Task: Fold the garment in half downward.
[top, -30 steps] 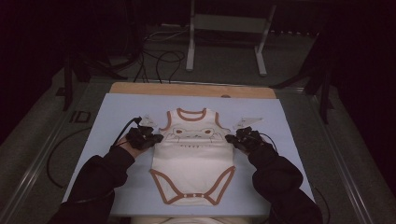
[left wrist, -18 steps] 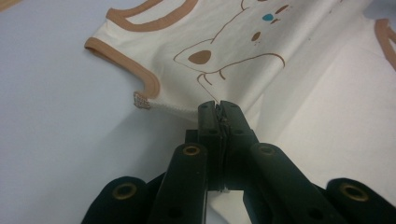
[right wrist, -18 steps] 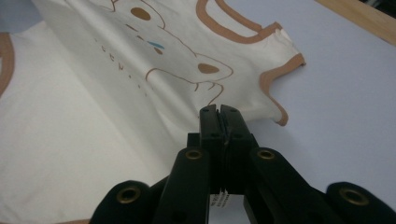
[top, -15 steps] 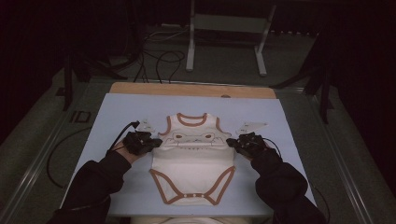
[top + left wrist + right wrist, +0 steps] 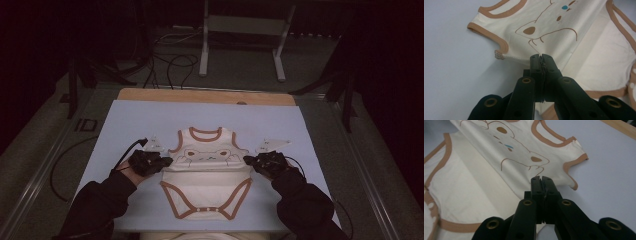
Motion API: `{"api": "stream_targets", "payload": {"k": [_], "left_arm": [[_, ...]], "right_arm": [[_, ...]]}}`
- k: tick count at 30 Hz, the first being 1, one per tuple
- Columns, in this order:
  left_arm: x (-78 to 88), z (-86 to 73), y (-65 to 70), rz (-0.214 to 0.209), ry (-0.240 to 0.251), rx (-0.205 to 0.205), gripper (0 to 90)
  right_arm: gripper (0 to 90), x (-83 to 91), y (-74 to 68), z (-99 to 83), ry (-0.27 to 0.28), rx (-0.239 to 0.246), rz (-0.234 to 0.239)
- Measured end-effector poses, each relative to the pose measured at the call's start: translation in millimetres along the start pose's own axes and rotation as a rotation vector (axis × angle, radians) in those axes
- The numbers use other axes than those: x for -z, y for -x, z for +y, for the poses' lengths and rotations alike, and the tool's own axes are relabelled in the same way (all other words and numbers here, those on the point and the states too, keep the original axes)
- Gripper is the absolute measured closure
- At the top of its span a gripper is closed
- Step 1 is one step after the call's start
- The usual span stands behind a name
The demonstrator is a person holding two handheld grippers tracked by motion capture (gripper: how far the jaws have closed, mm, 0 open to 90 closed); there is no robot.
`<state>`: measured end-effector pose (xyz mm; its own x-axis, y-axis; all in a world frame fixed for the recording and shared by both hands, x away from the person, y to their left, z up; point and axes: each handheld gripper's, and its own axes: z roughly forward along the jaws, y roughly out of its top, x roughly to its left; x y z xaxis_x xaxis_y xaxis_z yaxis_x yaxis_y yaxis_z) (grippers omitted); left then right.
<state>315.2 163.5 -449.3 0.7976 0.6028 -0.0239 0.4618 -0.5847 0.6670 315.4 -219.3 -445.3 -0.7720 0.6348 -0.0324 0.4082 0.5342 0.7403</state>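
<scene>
- folding a baby bodysuit (image 5: pixel 206 172) on the pale blue surface (image 5: pixel 125 120): the person is pinching it at both side edges, with the left tool (image 5: pixel 167 161) at the garment's 9 o'clock and the right tool (image 5: pixel 247 161) at its 3 o'clock.
- in the left gripper view the left tool (image 5: pixel 541 58) is pressed together on the cream cloth (image 5: pixel 564 17) just below the armhole; in the right gripper view the right tool (image 5: pixel 541 179) is clamping the opposite edge the same way.
- compared with a second ago, both hands are sitting closer to the person, toward 6 o'clock, and the top half with the bear print (image 5: pixel 207 156) is now lying doubled over the body, its fold line running straight between the two tools.
- the neckline (image 5: pixel 204 134) is pointing to 12 o'clock, while the snap crotch (image 5: pixel 207 210) is lying flat at 6 o'clock near the surface's front edge.
- judging from this, the first fold is under way but not finished; the tools are probably needing to carry the pinched edges further toward 6 o'clock, keeping level with each other so the layer is not skewing.
</scene>
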Motion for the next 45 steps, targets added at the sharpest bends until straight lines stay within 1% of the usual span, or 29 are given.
{"api": "stream_targets", "payload": {"k": [3,4,6,8,12,13,15,17,18,19,22,24,26,29,31,32,33,34,39,40,44,45], "left_arm": [[0.9,-2.8,2.8,-0.007,-0.001,-0.010,88.8],[1.0,-4.1,4.0,-0.011,-0.001,-0.004,88.8],[1.0,-6.0,5.8,-0.016,-0.003,-0.008,88.9],[1.5,-8.2,8.3,-0.019,-0.005,-0.014,88.8],[2.3,-13.0,13.2,-0.029,-0.001,-0.012,88.9],[2.4,-13.6,13.6,-0.030,-0.001,-0.013,88.8],[2.6,-16.0,16.0,-0.035,-0.004,-0.011,88.8],[3.0,-18.5,19.2,-0.038,-0.003,-0.012,88.9],[3.5,-21.4,22.0,-0.041,-0.008,-0.018,88.8],[3.5,-21.4,22.0,-0.041,-0.008,-0.018,88.8],[3.3,-26.9,27.4,-0.052,-0.016,-0.020,88.8],[3.5,-30.4,30.5,-0.060,-0.018,-0.019,88.8],[3.8,-33.7,34.0,-0.066,-0.020,-0.019,88.8],[4.0,-37.9,39.1,-0.072,-0.025,-0.026,88.8],[4.4,-40.5,42.1,-0.080,-0.028,-0.024,88.8],[4.8,-42.0,44.5,-0.076,-0.026,-0.025,88.8],[5.2,-42.6,46.0,-0.075,-0.026,-0.027,88.8],[5.9,-43.9,48.1,-0.079,-0.023,-0.029,88.8],[7.2,-48.8,55.5,-0.086,-0.026,-0.037,88.8],[7.4,-50.5,57.1,-0.081,-0.026,-0.044,88.8],[9.0,-54.7,60.9,-0.091,-0.021,-0.039,88.8],[9.1,-55.4,61.7,-0.093,-0.024,-0.040,88.8]], "right_arm": [[89.4,2.9,-3.6,-3.5,0.000,0.004,0.007],[89.4,3.2,-4.6,-4.6,0.001,-0.002,0.009],[89.4,4.0,-6.6,-7.3,-0.003,0.003,0.015],[89.4,5.1,-11.2,-11.6,-0.007,0.003,0.020],[89.4,6.1,-14.2,-15.4,-0.011,0.003,0.028],[89.4,6.2,-15.3,-17.8,-0.015,-0.006,0.036],[89.4,5.9,-17.0,-20.6,-0.021,-0.006,0.042],[89.4,5.6,-19.7,-24.1,-0.026,-0.009,0.050],[89.3,5.8,-23.4,-27.5,-0.032,-0.004,0.055],[89.3,5.8,-23.4,-27.5,-0.032,-0.004,0.055],[89.2,7.2,-28.6,-33.9,-0.040,-0.013,0.066],[89.2,7.1,-29.3,-35.3,-0.037,-0.010,0.068],[89.2,8.0,-33.4,-40.8,-0.047,-0.023,0.080],[89.2,8.0,-36.7,-44.2,-0.056,-0.022,0.085],[89.2,8.5,-40.0,-47.4,-0.064,-0.023,0.088],[89.2,8.9,-40.6,-48.5,-0.067,-0.018,0.089],[89.2,9.8,-42.4,-50.3,-0.069,-0.025,0.090],[89.2,10.3,-42.6,-51.4,-0.068,-0.021,0.091],[89.2,14.8,-49.4,-58.5,-0.076,-0.033,0.101],[89.2,16.5,-51.1,-60.9,-0.078,-0.032,0.111],[89.2,18.3,-54.0,-64.3,-0.081,-0.038,0.116],[89.2,19.3,-55.4,-65.8,-0.089,-0.035,0.119]]}}
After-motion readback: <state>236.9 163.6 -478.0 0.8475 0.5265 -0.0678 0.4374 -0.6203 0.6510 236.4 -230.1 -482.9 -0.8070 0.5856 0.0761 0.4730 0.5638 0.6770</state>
